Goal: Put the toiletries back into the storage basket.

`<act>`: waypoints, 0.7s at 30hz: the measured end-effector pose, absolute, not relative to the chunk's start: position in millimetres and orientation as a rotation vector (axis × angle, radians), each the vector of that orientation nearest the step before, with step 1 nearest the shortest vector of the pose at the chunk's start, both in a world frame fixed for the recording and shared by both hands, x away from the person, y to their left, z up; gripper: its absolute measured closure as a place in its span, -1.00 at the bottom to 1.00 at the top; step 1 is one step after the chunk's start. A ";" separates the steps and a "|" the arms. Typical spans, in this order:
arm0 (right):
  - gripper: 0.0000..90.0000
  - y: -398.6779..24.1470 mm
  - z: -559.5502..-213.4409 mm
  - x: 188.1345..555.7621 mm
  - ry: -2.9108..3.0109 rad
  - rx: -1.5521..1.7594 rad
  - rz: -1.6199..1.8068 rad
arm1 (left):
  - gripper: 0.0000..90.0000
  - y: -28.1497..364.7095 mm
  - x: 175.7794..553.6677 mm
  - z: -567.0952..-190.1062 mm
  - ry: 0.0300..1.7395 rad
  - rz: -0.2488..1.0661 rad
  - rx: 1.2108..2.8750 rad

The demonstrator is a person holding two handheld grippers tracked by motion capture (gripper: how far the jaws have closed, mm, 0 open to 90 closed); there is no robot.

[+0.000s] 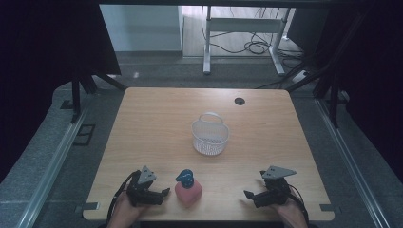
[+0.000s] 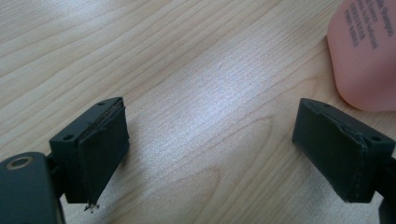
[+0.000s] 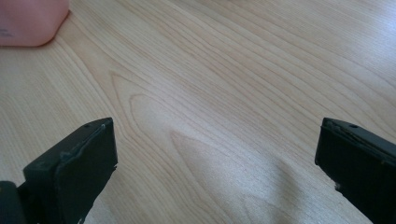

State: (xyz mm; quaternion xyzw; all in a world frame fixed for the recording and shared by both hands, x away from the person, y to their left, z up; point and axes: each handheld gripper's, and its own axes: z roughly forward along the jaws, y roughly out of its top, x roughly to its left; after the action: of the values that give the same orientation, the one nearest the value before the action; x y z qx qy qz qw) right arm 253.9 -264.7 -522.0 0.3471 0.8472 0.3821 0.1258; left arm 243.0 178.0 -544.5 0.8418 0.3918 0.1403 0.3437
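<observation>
I hold a claw in each hand at the near edge of the light wooden table (image 1: 157, 114), and both rest low over the bare wood.

My left claw (image 1: 163, 194) sits near the front left of the table, its jaws spread wide with nothing between them. In the left gripper view the two black jaws rise from the bottom corners with only wood grain in the gap. The pink plastic bottle (image 1: 188, 192), squat and soft-cornered with a blue pump cap (image 1: 184, 176), stands just beside this claw, on its right, apart from the jaw tips. In the left gripper view the bottle's pink body (image 2: 364, 51) shows at the upper right, beyond the right-hand jaw, with small dark print on it that I cannot read.

My right claw (image 1: 249, 194) sits near the front right of the table, well apart from the bottle. Its jaws are also spread wide and grip nothing; in the right gripper view they stand at the two bottom corners with bare wood between. A corner of the pink bottle (image 3: 30, 21) shows at the upper left of that view.

Farther out, around the middle of the table, stands a small white mesh basket (image 1: 210, 138) with a looped handle (image 1: 211, 115), upright.

A dark round cable hole (image 1: 239, 101) lies near the far edge of the table.
</observation>
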 end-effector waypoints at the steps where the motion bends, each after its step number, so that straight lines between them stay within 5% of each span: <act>1: -1.00 -263.7 -521.1 253.7 2.471 1.009 1.126 | -0.77 178.0 243.0 -544.5 1.018 0.364 2.187; 21: -1.00 -249.3 -511.6 249.6 2.508 0.982 1.232 | -0.77 178.0 243.0 -544.5 1.018 0.364 2.186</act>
State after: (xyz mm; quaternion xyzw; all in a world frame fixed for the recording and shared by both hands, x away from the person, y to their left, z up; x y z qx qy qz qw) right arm 249.6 -249.3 -511.6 0.3303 0.8434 0.4142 0.0898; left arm 243.0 178.0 -544.5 0.8417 0.3918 0.1402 0.3440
